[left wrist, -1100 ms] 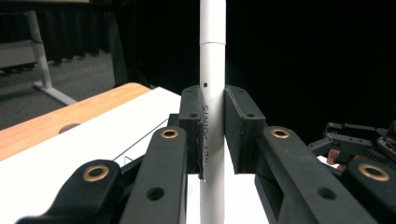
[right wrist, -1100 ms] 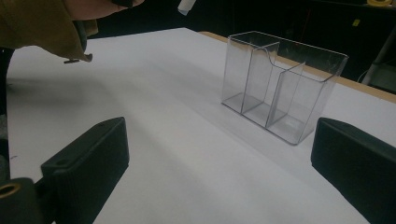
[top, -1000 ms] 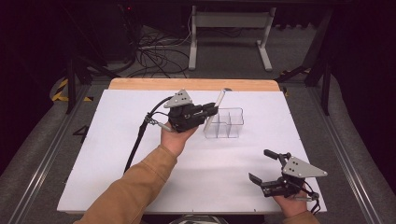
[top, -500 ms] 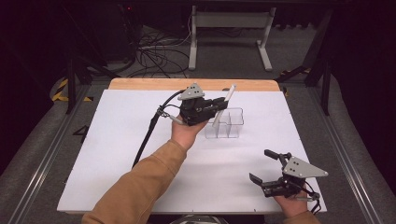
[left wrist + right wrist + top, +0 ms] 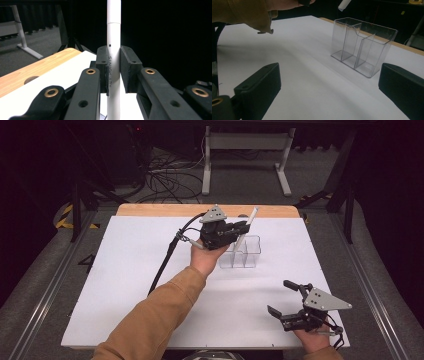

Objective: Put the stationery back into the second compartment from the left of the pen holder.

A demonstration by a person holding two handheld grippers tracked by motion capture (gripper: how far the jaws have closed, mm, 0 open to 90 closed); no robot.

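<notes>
A white pen point(image 5: 249, 221) point(image 5: 113, 35) printed "KEY POINTS" stands nearly upright between the jaws of my left gripper point(image 5: 244, 228) point(image 5: 114, 53), which is shut on its barrel. The pen tilts over the clear plastic organizer point(image 5: 253, 239) point(image 5: 362, 47), its lower end hanging above the left compartment. The organizer has three open compartments and nothing shows inside them. The pen's lower tip point(image 5: 344, 4) hangs above the organizer's rim in the right gripper view. My right gripper point(image 5: 279, 297) point(image 5: 329, 85) rests near the table's front right, open, jaws facing the organizer with nothing between them.
The white table top point(image 5: 135, 270) has a bare wooden strip point(image 5: 160, 210) along its far edge. The left gripper's cable point(image 5: 165, 260) trails back across the table. A brown sleeve point(image 5: 150, 320) reaches in from the front. Dark floor, cables and a stand lie beyond.
My left gripper has carried the pen right and away from me, from beside the organizer to above its left part. The right gripper has stayed still.
</notes>
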